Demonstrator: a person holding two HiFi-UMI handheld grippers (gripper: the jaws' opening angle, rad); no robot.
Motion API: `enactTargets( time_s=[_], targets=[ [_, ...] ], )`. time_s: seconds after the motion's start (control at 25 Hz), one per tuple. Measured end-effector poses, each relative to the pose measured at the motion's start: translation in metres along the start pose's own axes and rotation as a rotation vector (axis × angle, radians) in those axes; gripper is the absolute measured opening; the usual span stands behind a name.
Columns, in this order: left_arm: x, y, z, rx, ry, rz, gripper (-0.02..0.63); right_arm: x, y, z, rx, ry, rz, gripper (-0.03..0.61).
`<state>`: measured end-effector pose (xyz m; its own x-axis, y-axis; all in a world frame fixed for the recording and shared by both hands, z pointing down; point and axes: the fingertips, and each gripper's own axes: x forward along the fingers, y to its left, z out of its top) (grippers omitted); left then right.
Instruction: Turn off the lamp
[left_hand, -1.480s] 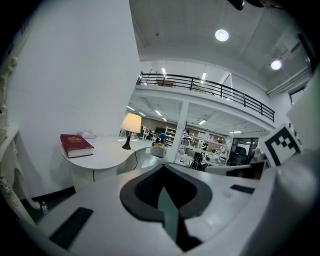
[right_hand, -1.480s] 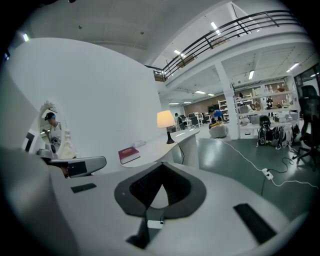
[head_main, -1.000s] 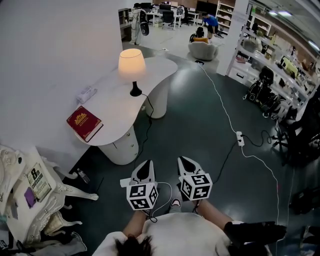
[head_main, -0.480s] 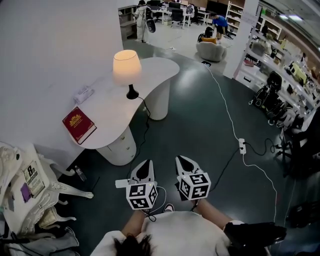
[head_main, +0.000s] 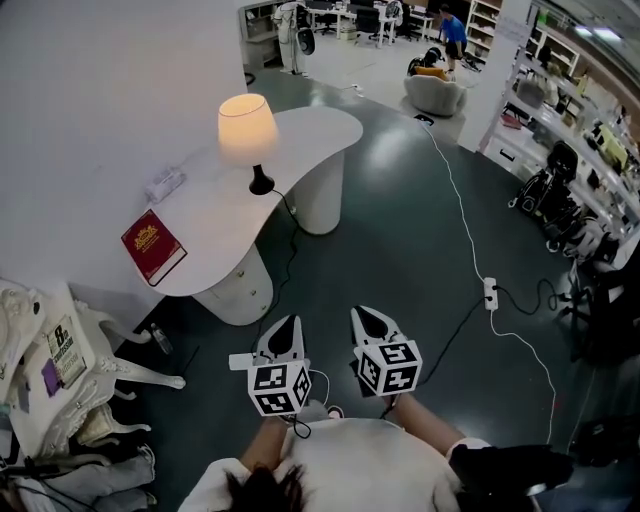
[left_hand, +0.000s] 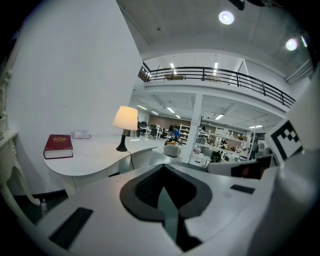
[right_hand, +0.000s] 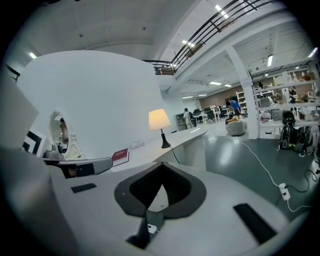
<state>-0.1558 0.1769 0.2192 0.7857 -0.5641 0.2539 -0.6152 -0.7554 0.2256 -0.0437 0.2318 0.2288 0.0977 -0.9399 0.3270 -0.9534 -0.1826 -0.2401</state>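
The lamp (head_main: 247, 129) is lit, its cream shade glowing on a black stem at the back of a curved white table (head_main: 225, 236). It also shows in the left gripper view as the lamp (left_hand: 125, 118) and in the right gripper view as the lamp (right_hand: 159, 120). My left gripper (head_main: 287, 323) and right gripper (head_main: 365, 315) hang side by side over the dark floor, well short of the table. Both point toward it. Each is shut with nothing held, as seen at the left gripper (left_hand: 162, 168) and the right gripper (right_hand: 162, 168).
A red book (head_main: 152, 246) and a small clear object (head_main: 165, 185) lie on the table. The lamp's black cord (head_main: 291, 230) drops to the floor. A white power strip (head_main: 490, 292) with its cable lies to the right. A white ornate chair (head_main: 70, 370) stands at the left, shelves at the right.
Both grippers have moved forward together across the floor toward the table. Their jaws have stayed shut. The lamp is still lit.
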Motion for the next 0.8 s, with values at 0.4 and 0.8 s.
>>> enactTargets(
  time_s=[0.4,0.8],
  targets=[
    [0.027,-0.001,0.0,0.0,0.009,-0.001,0.009,0.014,-0.025,0.003,0.017,0.001,-0.016,-0.002],
    [0.087,0.0,-0.002,-0.018,0.012,-0.015,0.009,0.051,-0.065,0.017,-0.001,0.009,-0.032,-0.002]
  ],
)
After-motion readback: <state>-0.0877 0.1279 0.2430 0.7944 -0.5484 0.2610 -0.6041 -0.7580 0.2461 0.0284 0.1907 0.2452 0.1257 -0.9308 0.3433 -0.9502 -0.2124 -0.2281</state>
